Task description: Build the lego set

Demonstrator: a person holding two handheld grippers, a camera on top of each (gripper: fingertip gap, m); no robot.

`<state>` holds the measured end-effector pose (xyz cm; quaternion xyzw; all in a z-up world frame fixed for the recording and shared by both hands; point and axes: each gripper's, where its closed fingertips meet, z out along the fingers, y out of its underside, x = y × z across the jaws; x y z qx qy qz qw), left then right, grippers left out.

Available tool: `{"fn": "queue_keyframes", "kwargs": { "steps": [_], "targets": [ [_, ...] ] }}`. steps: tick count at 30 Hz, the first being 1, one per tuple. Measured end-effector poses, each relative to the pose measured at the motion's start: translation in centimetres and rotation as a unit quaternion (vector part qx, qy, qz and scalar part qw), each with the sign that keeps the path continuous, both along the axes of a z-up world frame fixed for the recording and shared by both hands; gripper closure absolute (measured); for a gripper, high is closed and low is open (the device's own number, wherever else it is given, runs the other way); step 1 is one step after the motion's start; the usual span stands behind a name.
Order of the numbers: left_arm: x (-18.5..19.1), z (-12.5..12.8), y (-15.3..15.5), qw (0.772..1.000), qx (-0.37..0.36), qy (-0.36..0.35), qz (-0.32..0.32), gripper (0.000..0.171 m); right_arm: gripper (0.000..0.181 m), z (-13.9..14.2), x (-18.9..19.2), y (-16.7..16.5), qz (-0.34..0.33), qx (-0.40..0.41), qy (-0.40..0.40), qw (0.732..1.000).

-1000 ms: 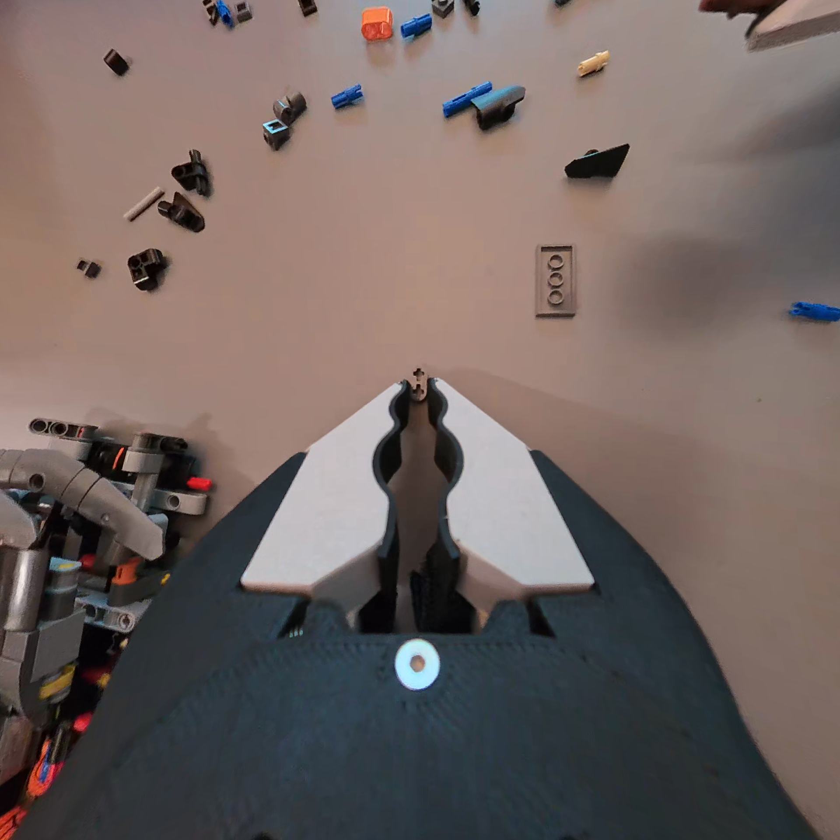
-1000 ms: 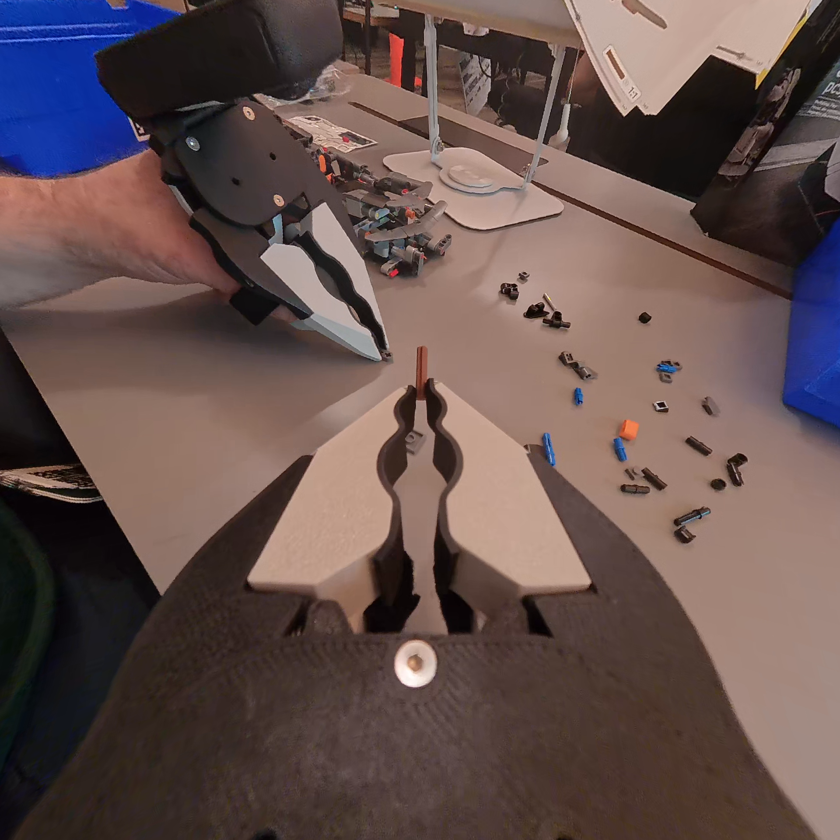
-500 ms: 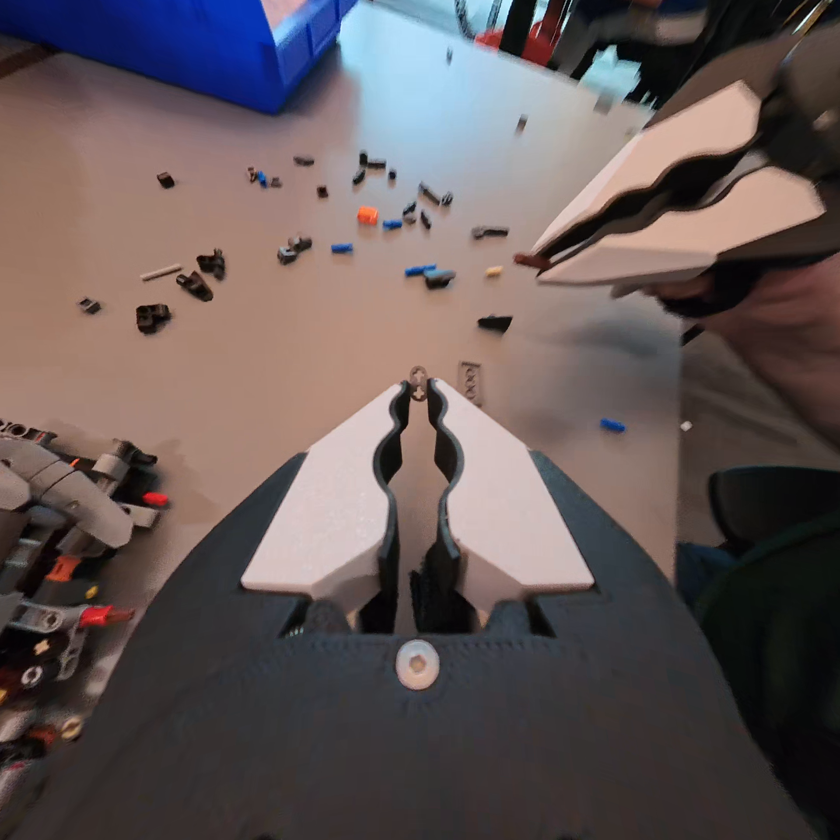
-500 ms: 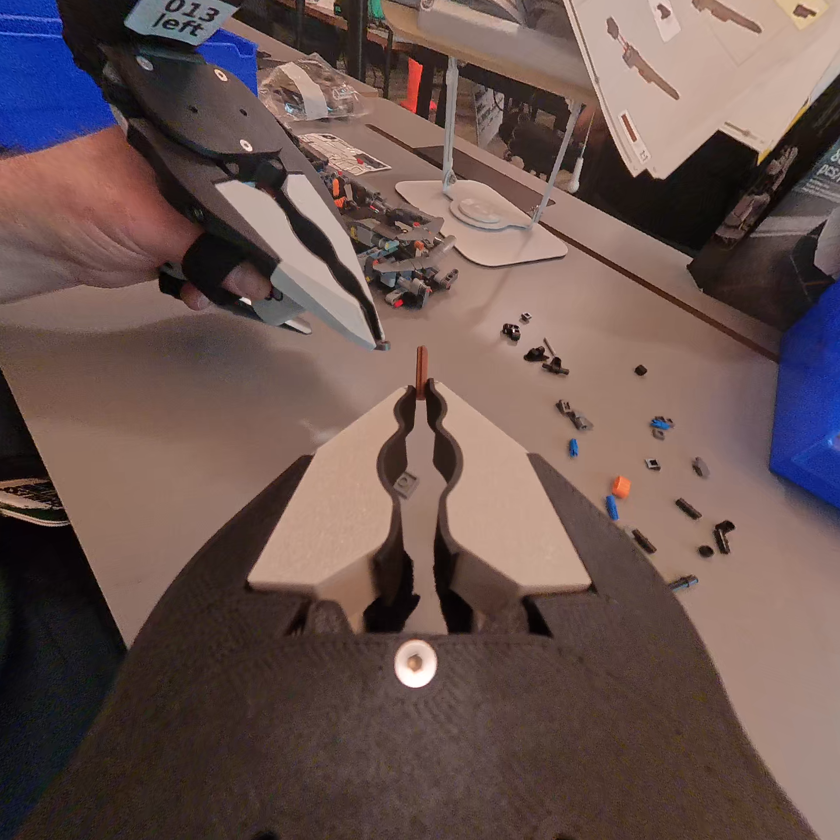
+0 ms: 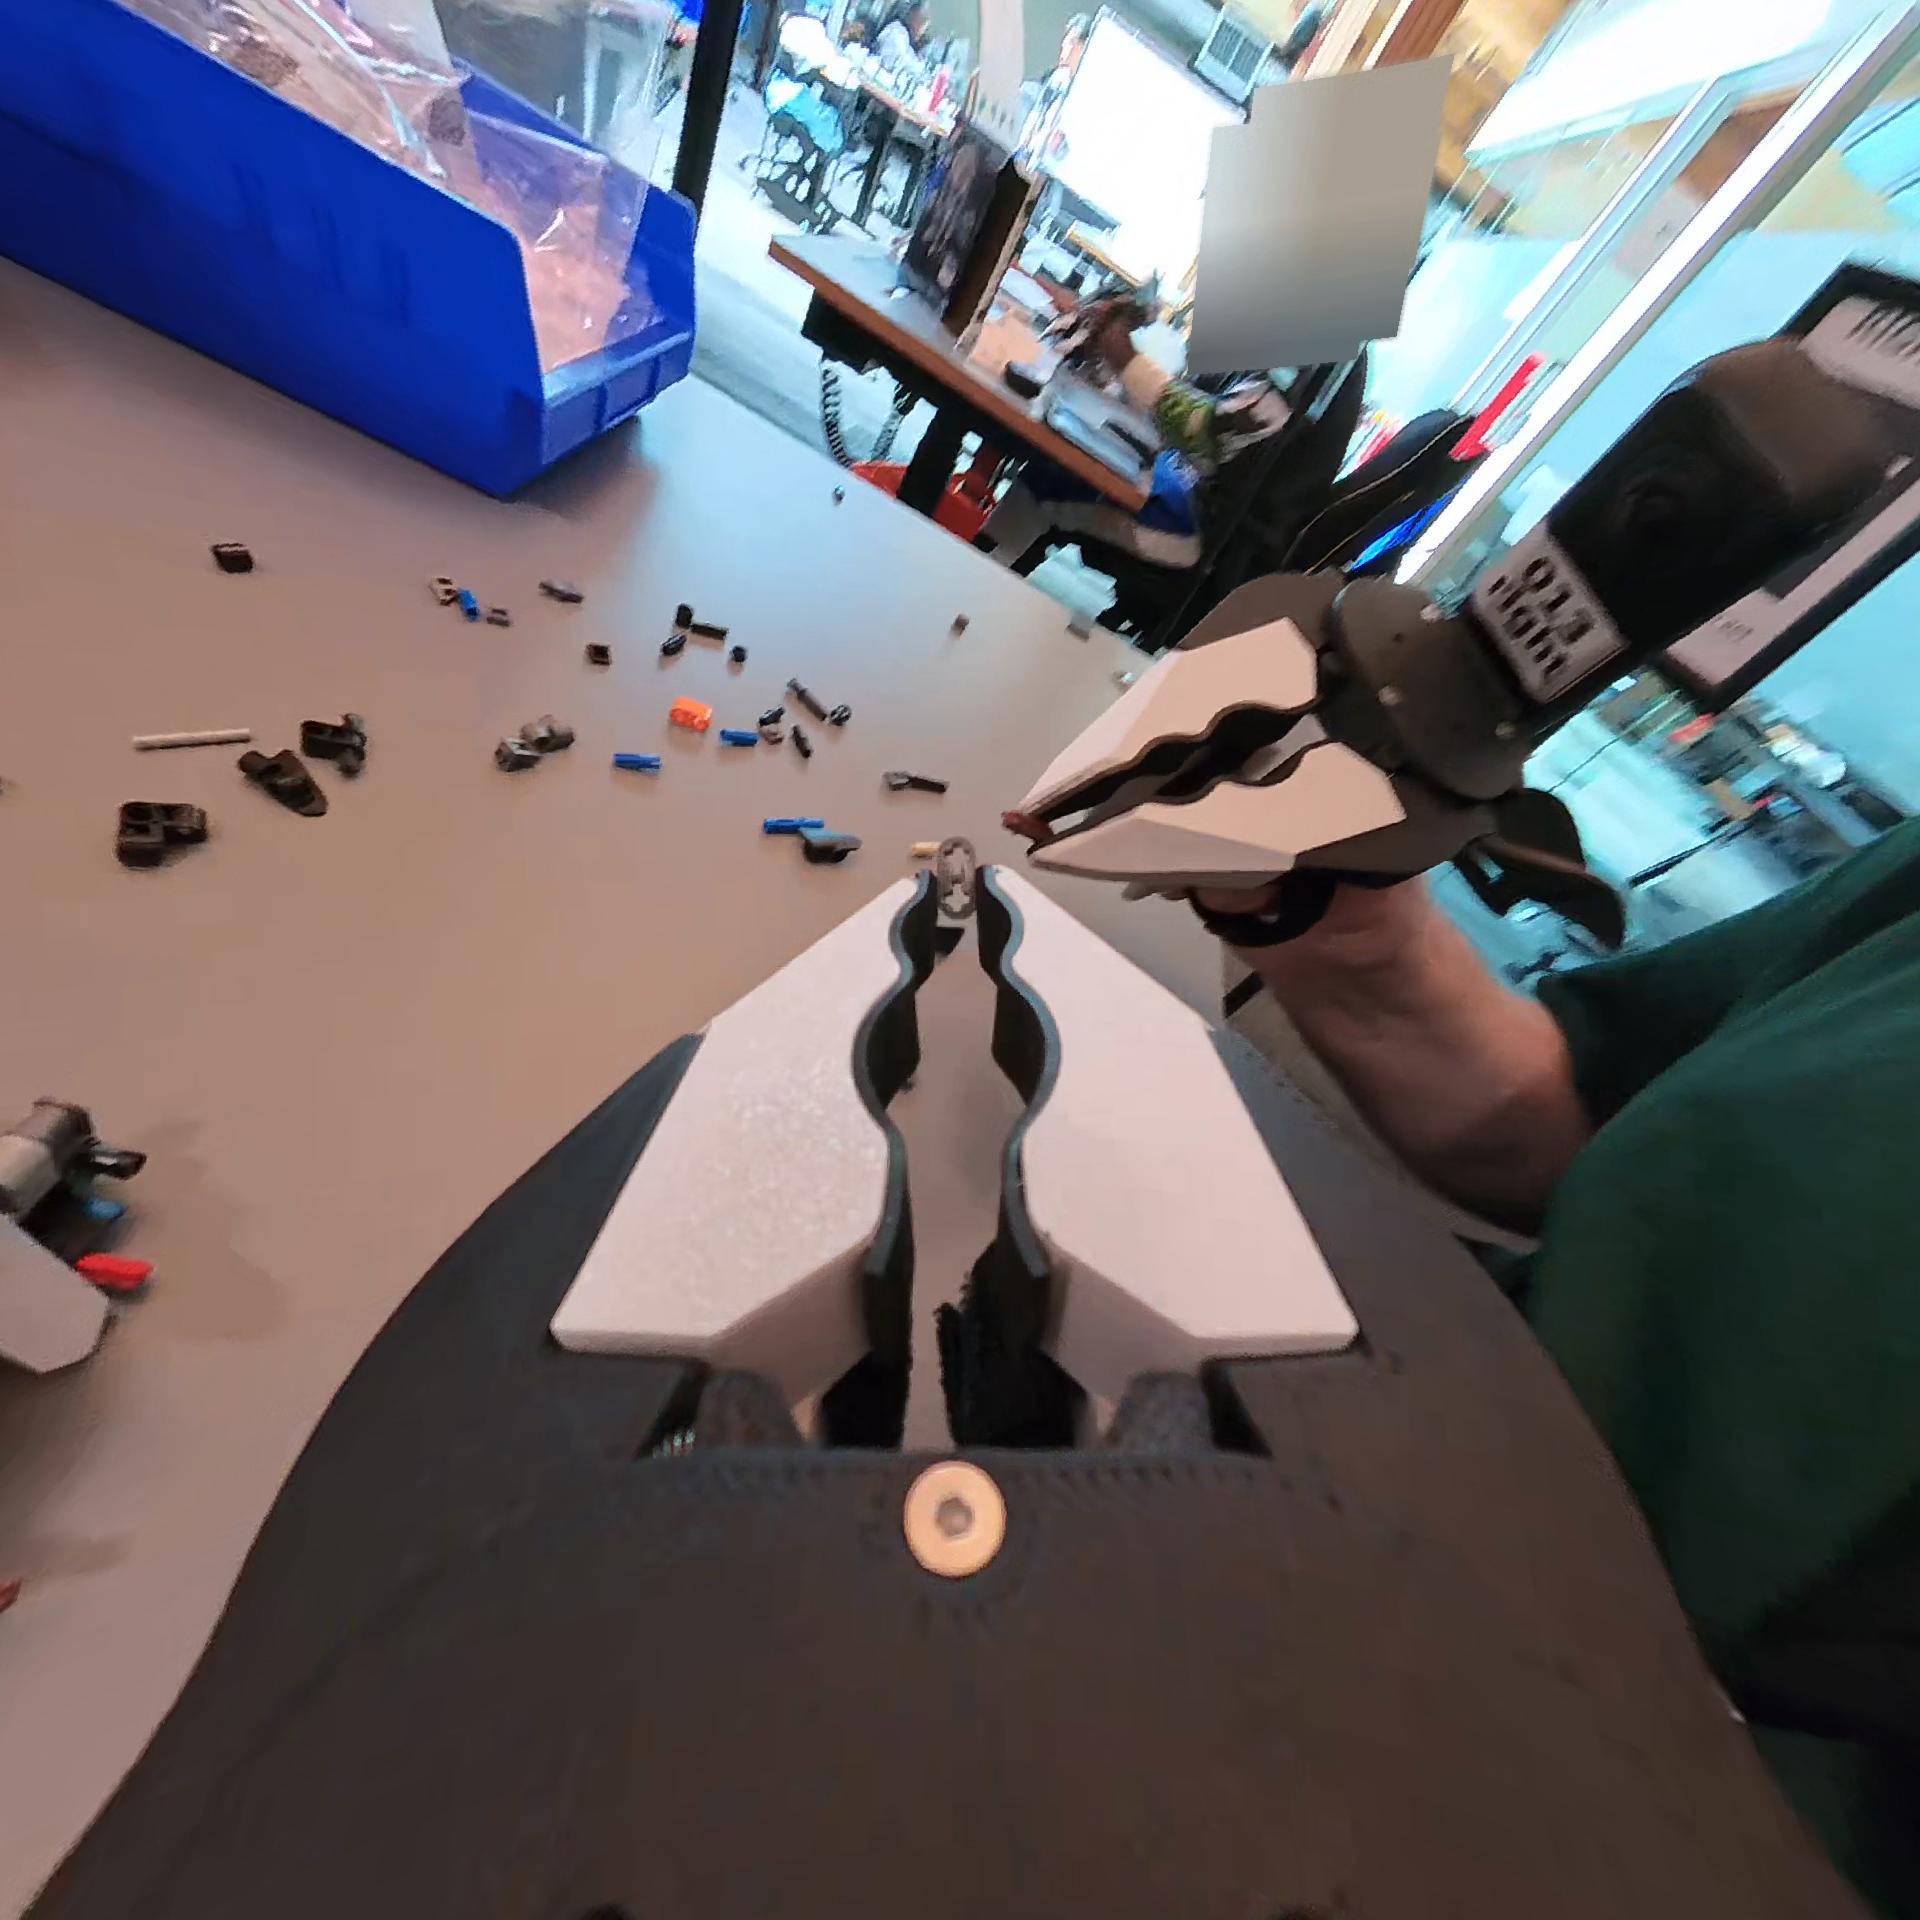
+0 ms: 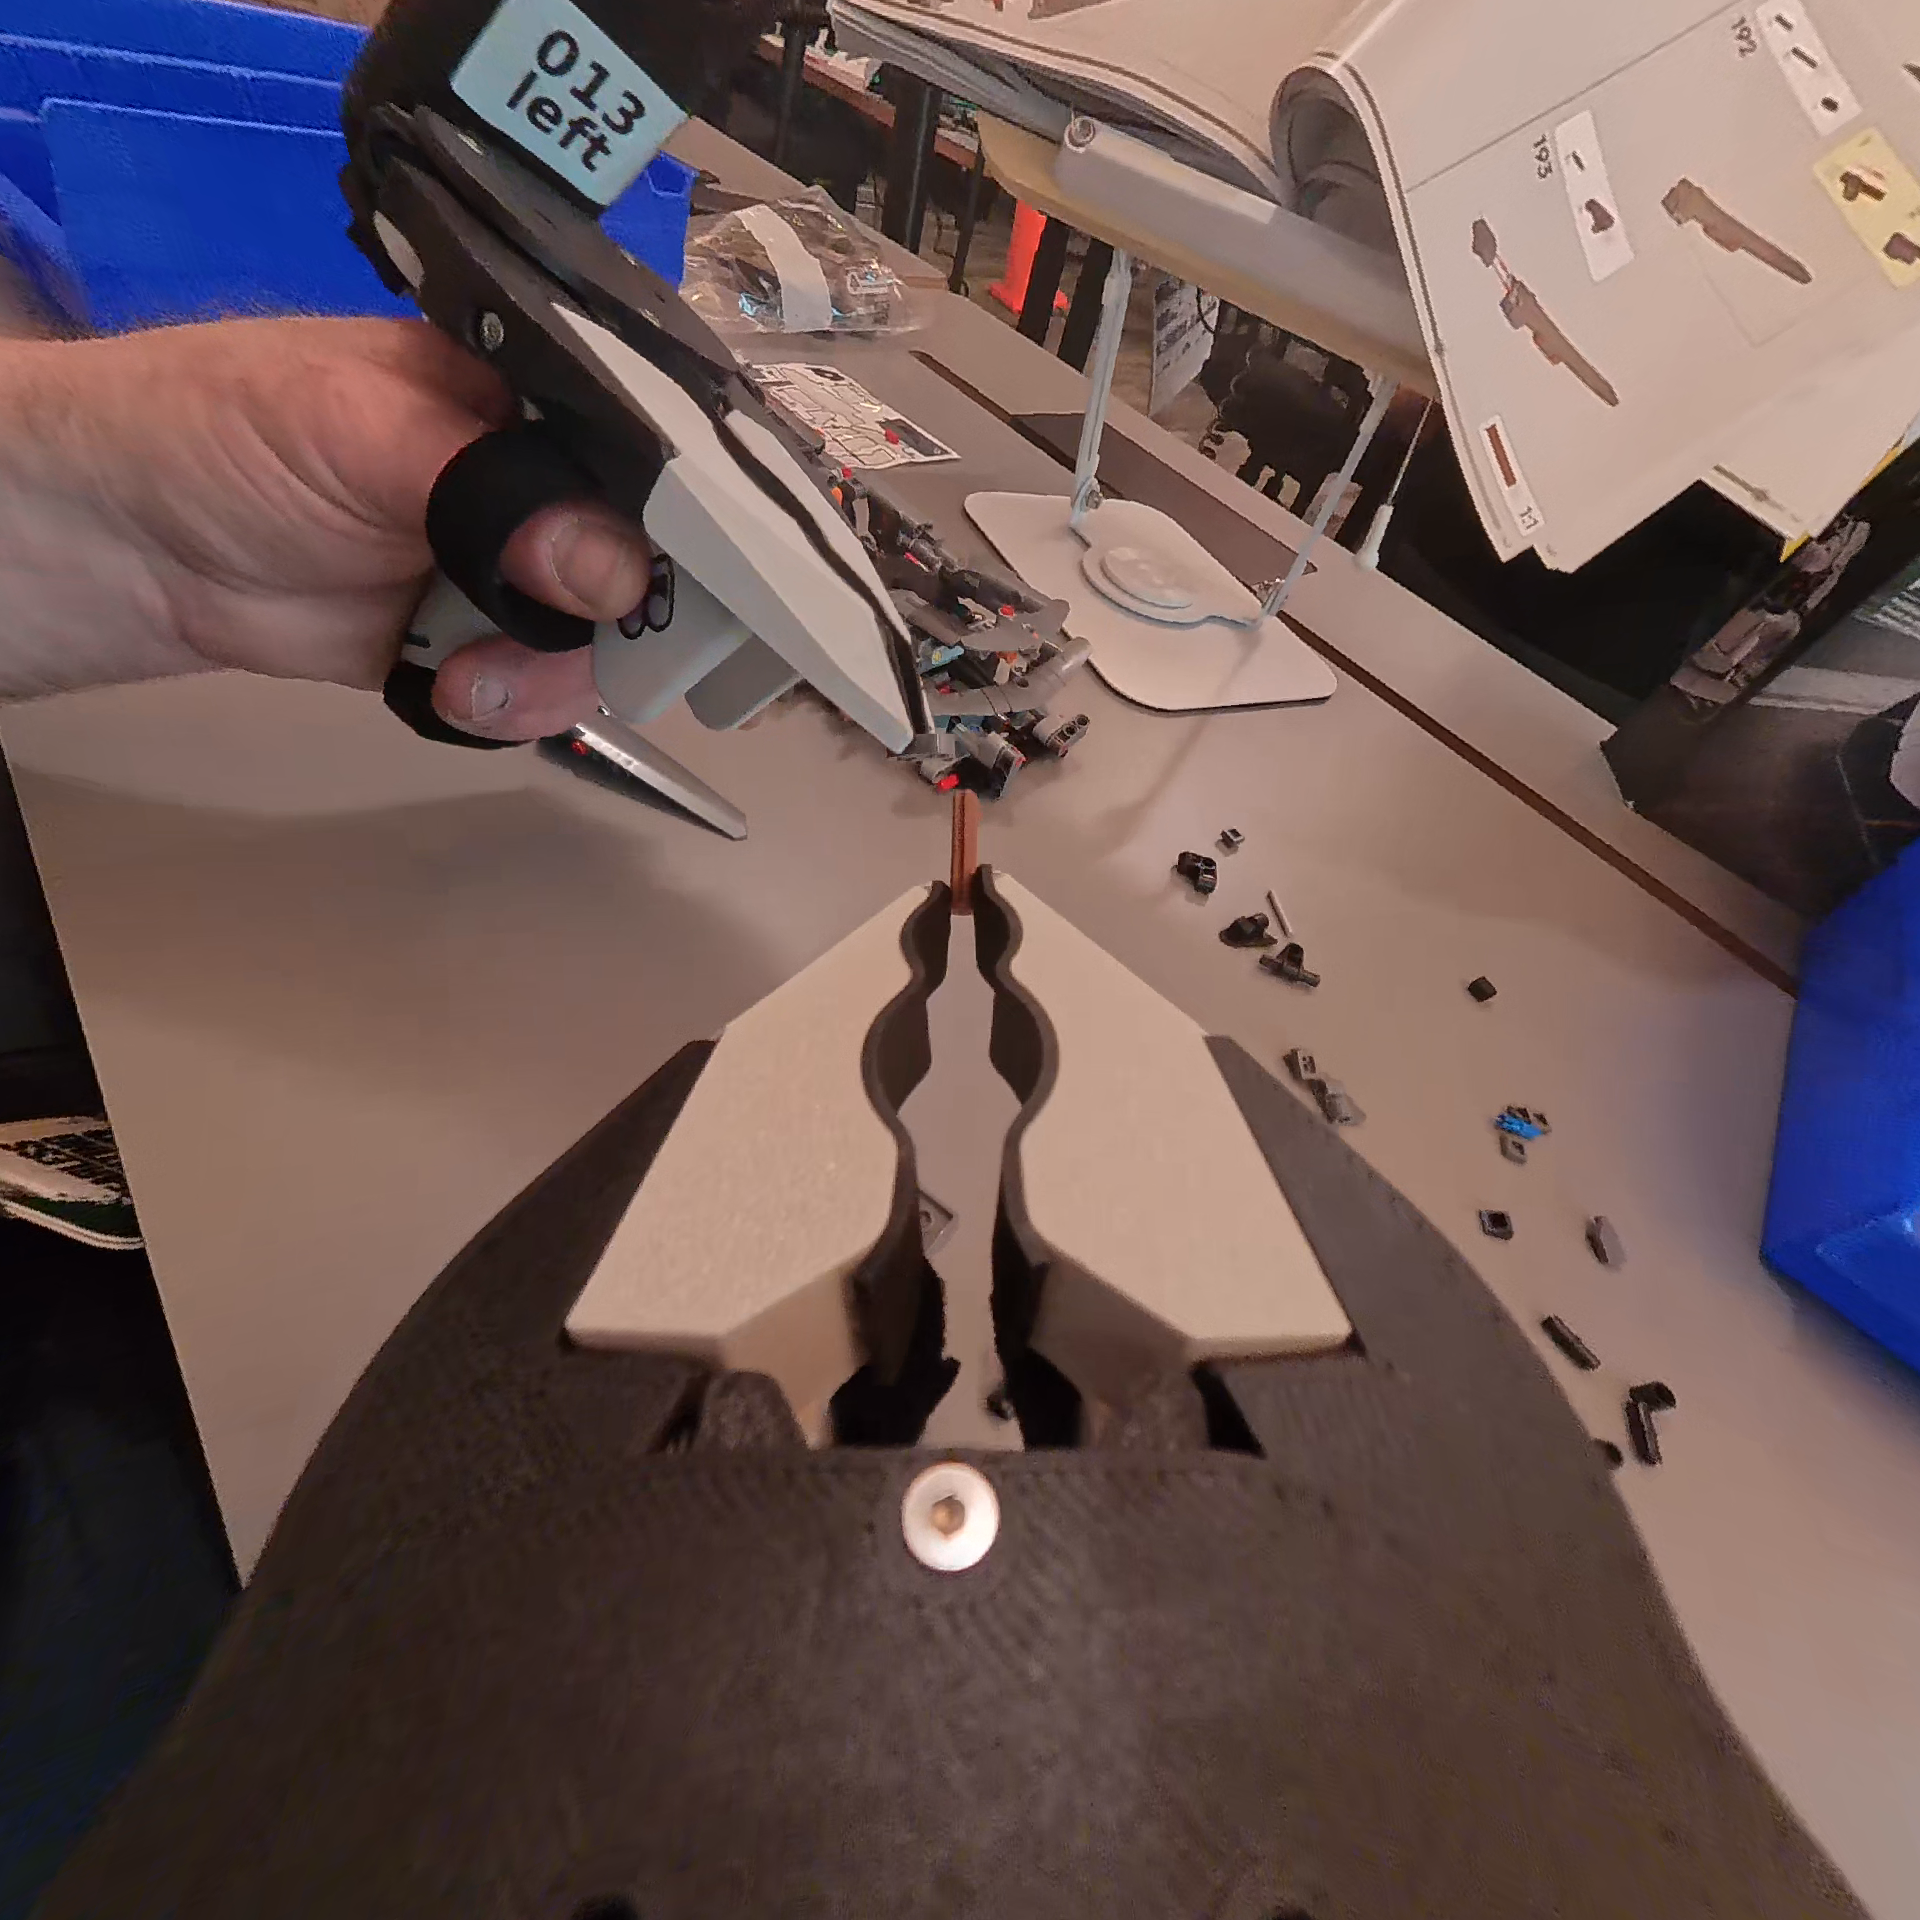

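My left gripper (image 5: 954, 881) is shut on a small grey connector piece (image 5: 954, 864) with a cross-shaped hole, held above the table. My right gripper (image 6: 964, 883) is shut on a thin brown axle (image 6: 963, 840) that sticks out past its tips. In the left wrist view the right gripper (image 5: 1029, 831) comes in from the right, its axle tip a short way from the grey connector. In the right wrist view the left gripper (image 6: 914, 740) hangs just above and left of the axle. The part-built grey model (image 6: 987, 665) lies on the table behind.
Several small black, blue and orange loose pieces (image 5: 686, 713) are scattered on the grey table (image 5: 416, 987). A blue bin (image 5: 312, 239) stands at the far left. An instruction booklet on a white stand (image 6: 1174, 582) and another blue bin (image 6: 1860, 1143) are to the right. Both grippers' tips are close together, under 4 cm apart.
Both grippers have risen and tilted up from the table and come closer together, tip to tip. Each keeps hold of its piece.
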<state>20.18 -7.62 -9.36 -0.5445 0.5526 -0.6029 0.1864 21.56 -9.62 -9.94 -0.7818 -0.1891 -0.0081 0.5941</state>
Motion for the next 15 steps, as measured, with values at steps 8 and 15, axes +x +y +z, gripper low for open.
{"fn": "queue_keyframes", "kwargs": {
  "steps": [8,15],
  "targets": [
    [-0.3,1.6,-0.2,0.999,-0.033,-0.034,-0.022,0.166,0.179,1.0,-0.9,0.9,0.024,0.007,-0.014,1.000],
    [-0.3,1.9,0.2,0.998,-0.040,-0.041,-0.024,0.166,0.179,1.6,-1.3,1.4,0.036,0.016,-0.019,0.999]
  ]
}}
